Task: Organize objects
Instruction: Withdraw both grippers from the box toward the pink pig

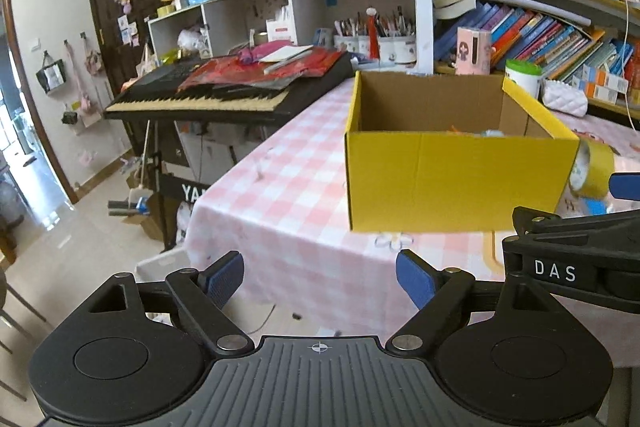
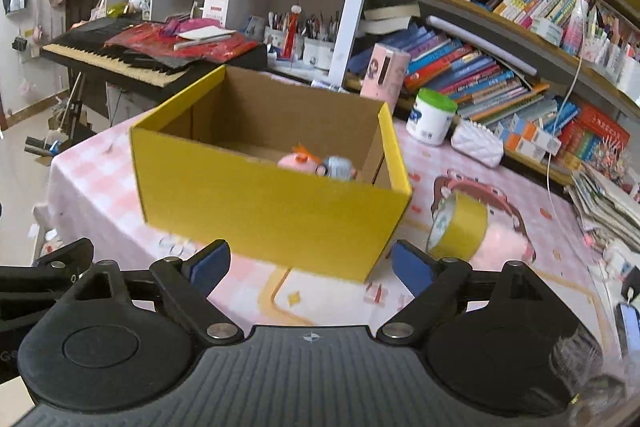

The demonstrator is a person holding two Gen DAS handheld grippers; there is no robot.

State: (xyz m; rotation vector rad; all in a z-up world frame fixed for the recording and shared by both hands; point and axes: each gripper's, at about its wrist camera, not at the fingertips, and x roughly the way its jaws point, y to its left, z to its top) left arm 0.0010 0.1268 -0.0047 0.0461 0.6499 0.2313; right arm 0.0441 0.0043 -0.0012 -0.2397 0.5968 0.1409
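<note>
Sorting stage: box (image 2: 276,211) at 12 o'clock on tabletop (image 2: 320,291), toys (image 2: 320,165) inside. Left gripper (image 1: 320,279) and right gripper (image 2: 310,267) released, empty. Tape (image 2: 460,231) at 2 o'clock, likely the next pickup.

Bright daylight, fisheye-bent edges, slight motion blur

Left gripper (image 1: 320,277), right gripper (image 2: 310,267) — jaws apart, empty.

Open yellow box (image 2: 272,203) holds small toys (image 2: 320,165).
</note>
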